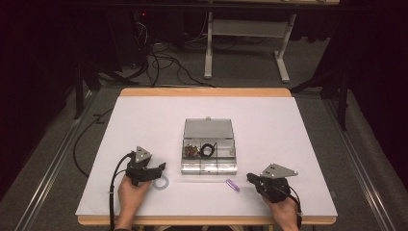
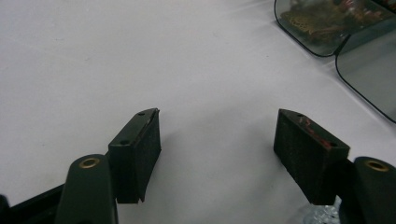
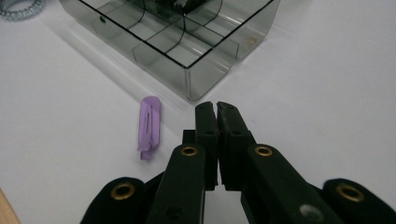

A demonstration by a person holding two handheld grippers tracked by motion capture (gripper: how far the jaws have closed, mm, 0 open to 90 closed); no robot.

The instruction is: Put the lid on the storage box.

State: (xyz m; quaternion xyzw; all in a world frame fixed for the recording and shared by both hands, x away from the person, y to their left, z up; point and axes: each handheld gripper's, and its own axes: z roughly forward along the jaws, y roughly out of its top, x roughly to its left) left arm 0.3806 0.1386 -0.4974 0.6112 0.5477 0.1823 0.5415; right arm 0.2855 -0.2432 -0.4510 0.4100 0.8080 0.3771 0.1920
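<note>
Purple plastic, a small hair clip (image 3: 149, 127) is lying flat on the white table cover (image 1: 144, 120), just in front of the clear compartment box (image 1: 210, 153) and a little toward its right corner, touching neither the box nor either tool. Beside it, the right gripper (image 3: 217, 108) is pointing toward the box's near corner with its two black jaws pressed together and nothing between them; in the right gripper view the clip is sitting just left of those closed tips, apart from them. In the high view the right gripper (image 1: 250, 177) is being held by the person's right hand (image 1: 284, 209) near the table's front edge, the clip (image 1: 232, 185) lying between it and the box. Across the table, the left gripper (image 1: 162, 167) is resting low in the left hand (image 1: 132, 192), and a pale ring-shaped hair tie (image 1: 160, 183) is lying right by its tips. Seen along the left gripper (image 2: 217, 135), the jaws are standing wide apart over bare white cover, gripping nothing. Inside the box, whose lid is standing open at the back, a black coiled band (image 1: 208, 149) and a brownish item (image 1: 191, 150) are occupying two rear compartments.
</note>
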